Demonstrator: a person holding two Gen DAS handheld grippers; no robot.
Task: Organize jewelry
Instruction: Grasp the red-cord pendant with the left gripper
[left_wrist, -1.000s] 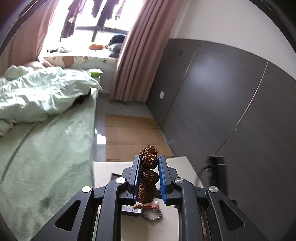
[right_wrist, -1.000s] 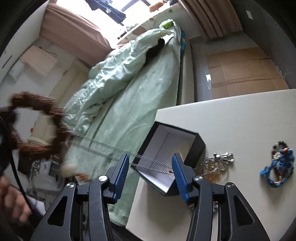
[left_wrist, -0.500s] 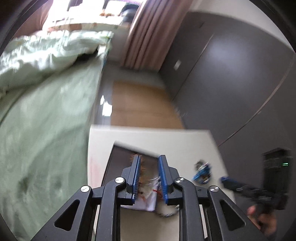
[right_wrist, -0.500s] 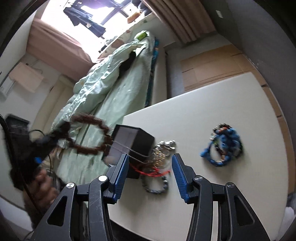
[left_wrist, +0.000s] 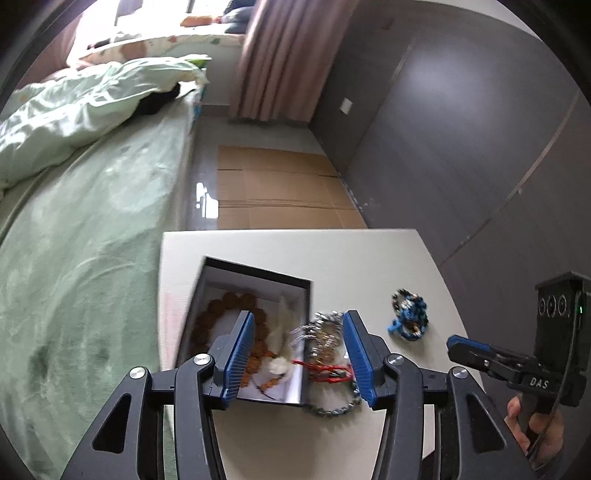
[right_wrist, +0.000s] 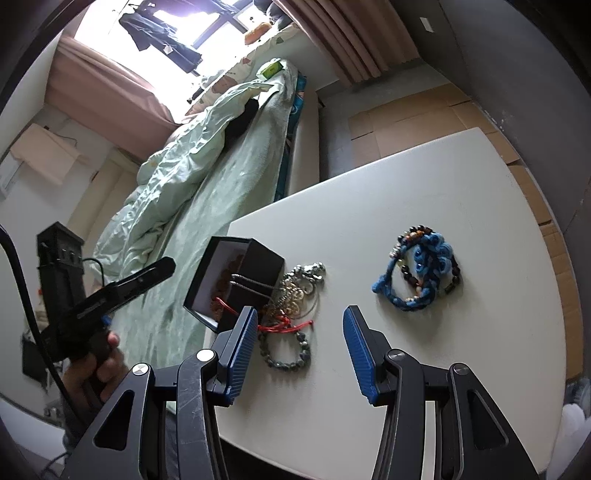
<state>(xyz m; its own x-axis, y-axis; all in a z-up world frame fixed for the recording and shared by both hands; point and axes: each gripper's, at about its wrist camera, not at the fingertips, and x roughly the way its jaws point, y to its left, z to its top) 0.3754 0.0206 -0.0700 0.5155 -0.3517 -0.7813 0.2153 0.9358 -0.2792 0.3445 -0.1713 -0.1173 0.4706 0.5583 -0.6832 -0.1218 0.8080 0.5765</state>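
Left wrist: left gripper (left_wrist: 298, 354) now spread wide and empty, no longer pinching the brown bead bracelet (left_wrist: 225, 332). Dropped flat as a loop inside the black box (left_wrist: 255, 271), below and ahead of the blue pads.

Right wrist: right gripper (right_wrist: 300, 350) gaping, holding nothing, closer over the white table (right_wrist: 461, 192). Blue braided bracelet (right_wrist: 421, 271) ahead to the right; silver chain (right_wrist: 255, 286) draped across box rim, running left-right.
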